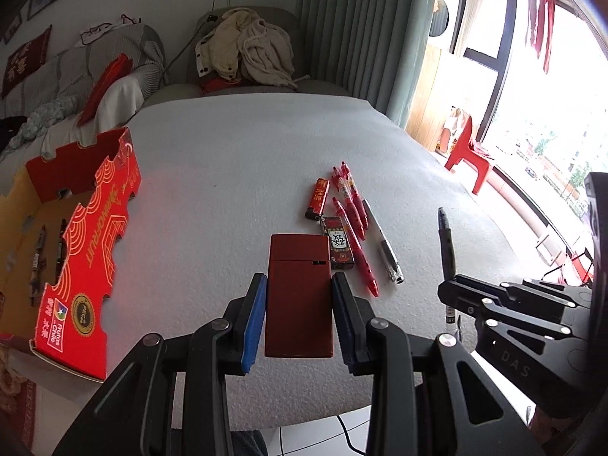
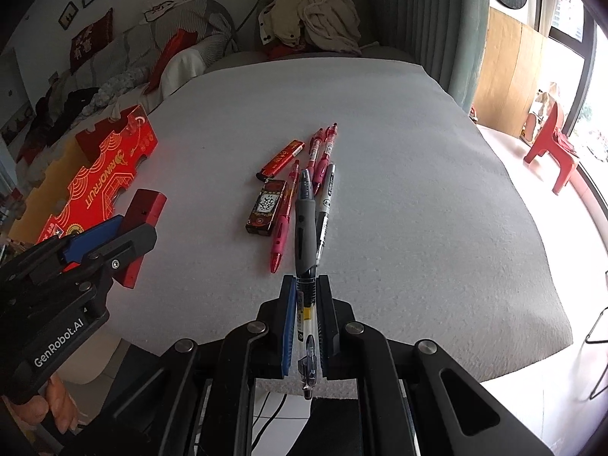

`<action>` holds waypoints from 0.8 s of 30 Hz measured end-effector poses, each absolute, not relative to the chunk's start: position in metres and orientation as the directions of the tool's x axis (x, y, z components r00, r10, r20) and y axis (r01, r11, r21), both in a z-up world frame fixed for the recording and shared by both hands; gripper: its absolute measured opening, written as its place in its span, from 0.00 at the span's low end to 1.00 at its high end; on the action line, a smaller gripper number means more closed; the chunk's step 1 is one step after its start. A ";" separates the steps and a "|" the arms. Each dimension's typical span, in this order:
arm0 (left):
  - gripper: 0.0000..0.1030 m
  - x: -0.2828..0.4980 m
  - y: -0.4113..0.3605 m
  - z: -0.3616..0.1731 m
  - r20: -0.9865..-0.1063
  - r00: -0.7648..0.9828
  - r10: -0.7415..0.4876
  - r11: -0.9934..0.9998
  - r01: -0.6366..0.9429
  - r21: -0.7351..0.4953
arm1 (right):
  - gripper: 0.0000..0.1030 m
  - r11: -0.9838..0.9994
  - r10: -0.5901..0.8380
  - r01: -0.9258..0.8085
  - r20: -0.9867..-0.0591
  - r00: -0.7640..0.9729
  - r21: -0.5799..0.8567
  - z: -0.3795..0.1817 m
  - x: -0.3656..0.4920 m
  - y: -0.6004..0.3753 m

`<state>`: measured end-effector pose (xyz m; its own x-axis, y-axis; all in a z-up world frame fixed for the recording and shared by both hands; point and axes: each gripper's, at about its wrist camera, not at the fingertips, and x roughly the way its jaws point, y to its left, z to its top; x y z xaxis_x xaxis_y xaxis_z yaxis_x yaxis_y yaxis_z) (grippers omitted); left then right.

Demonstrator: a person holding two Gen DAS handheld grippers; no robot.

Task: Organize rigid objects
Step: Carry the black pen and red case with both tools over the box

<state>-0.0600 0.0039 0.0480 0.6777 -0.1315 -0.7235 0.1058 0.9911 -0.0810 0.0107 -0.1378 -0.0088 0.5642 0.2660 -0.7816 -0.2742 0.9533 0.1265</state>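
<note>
Your left gripper [image 1: 298, 317] has its jaws clamped on the red case [image 1: 298, 296]; your right gripper [image 2: 306, 321] has its jaws closed on a black pen [image 2: 306, 235], tip pointing to 12 o'clock. On the table [image 2: 418, 190], the lighter [image 2: 282, 159], small box [image 2: 266, 207], red pens [image 2: 283, 220] and a silver pen [image 2: 326, 205] lie together just beyond the held pen. The red carton [image 1: 87, 250] sits at 9 o'clock, pens inside.

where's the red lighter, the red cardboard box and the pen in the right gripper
red lighter [image 1: 317, 198]: left wrist view, middle of its body
red cardboard box [image 1: 91, 250]: left wrist view, printed side wall
black pen [image 2: 306, 243]: right wrist view, grey grip section
</note>
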 end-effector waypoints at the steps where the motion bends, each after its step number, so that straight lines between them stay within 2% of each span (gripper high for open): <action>1: 0.36 -0.061 0.005 0.048 -0.721 0.680 -0.133 0.991 0.105 -0.083 | 0.11 0.954 0.264 -0.273 -0.781 0.566 0.125 -0.008 0.010 -0.137; 24: 0.36 -0.074 0.016 0.059 -0.691 0.712 -0.125 0.992 0.081 -0.096 | 0.11 0.953 0.257 -0.285 -0.773 0.580 0.104 0.003 0.011 -0.128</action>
